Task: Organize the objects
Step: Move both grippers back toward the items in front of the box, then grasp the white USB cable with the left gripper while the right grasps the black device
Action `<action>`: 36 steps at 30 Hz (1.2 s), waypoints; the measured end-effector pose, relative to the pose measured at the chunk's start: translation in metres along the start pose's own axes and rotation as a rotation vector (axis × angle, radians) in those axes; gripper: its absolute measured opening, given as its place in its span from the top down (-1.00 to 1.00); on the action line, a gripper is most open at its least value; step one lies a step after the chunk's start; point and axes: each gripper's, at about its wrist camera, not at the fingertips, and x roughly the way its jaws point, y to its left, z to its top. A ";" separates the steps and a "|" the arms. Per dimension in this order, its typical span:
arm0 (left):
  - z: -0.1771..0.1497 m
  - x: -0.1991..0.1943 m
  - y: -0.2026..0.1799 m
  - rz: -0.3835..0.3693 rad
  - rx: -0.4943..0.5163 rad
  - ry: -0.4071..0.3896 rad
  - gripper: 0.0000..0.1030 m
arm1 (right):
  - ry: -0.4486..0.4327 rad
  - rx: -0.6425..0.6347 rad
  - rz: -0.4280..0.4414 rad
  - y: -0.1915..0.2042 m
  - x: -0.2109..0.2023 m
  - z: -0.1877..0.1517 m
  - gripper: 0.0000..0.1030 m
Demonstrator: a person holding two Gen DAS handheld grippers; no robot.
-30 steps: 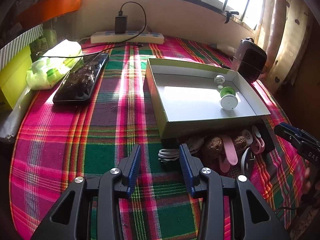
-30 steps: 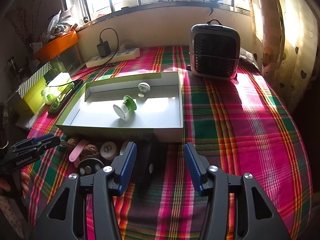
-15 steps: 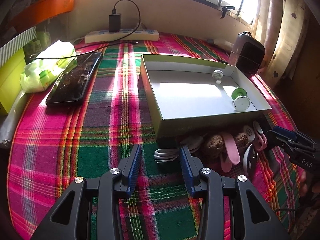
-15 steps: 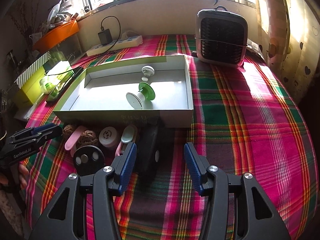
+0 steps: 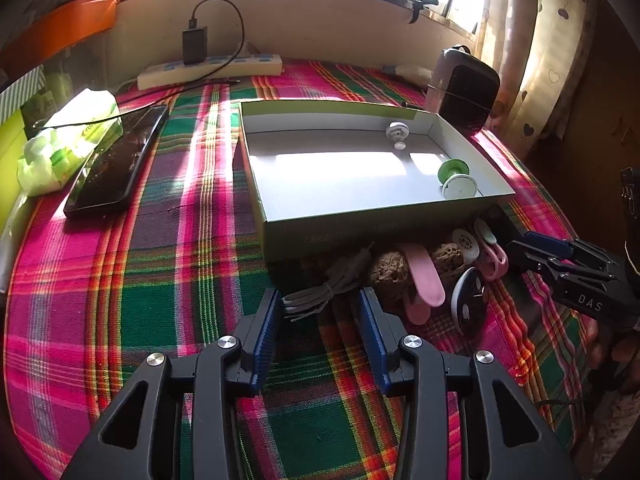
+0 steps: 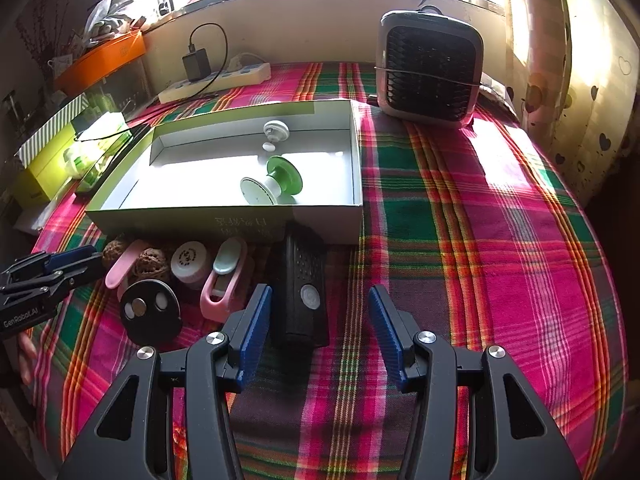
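A shallow open box (image 5: 384,216) (image 6: 224,216) on the plaid cloth holds a green-and-white spool (image 5: 456,180) (image 6: 272,184) and a small white knob (image 5: 397,133) (image 6: 275,131). In front of the box lie a coiled white cable (image 5: 320,294), two walnuts (image 5: 390,270) (image 6: 150,264), a pink shoehorn-like piece (image 5: 424,276) (image 6: 124,266), a round white jar (image 6: 189,258), a pink clip (image 6: 224,280), a black disc (image 5: 466,300) (image 6: 150,314) and a black remote-like block (image 6: 304,284). My left gripper (image 5: 320,316) is open, its tips at the cable. My right gripper (image 6: 320,312) is open, with the black block's near end between its fingers.
A black phone (image 5: 116,164), a tissue pack (image 5: 68,140) and a yellow-green box (image 6: 52,160) lie at the left. A power strip with charger (image 5: 208,68) sits by the back wall. A small grey heater (image 6: 430,76) stands at the back right.
Both grippers have moved forward and lower toward the row of objects in front of the box. The spool in the box has rolled toward the box's right end. Both stay open.
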 end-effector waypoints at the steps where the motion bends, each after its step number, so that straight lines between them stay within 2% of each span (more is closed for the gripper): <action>1: 0.000 0.000 -0.001 -0.002 0.008 0.004 0.27 | -0.002 -0.003 -0.007 0.001 0.000 0.000 0.01; 14: 0.008 0.011 -0.010 0.082 0.177 0.017 0.23 | 0.023 -0.021 -0.001 0.004 0.010 0.002 0.01; 23: 0.009 0.011 -0.010 0.077 0.178 0.017 0.24 | 0.014 -0.018 0.003 0.003 0.011 0.003 0.01; 27: 0.005 0.008 -0.010 0.077 0.166 0.007 0.44 | 0.013 -0.017 0.004 0.003 0.011 0.003 0.01; 36: -0.006 0.000 -0.011 0.046 0.128 -0.003 0.65 | 0.012 -0.019 0.003 0.003 0.011 0.002 0.01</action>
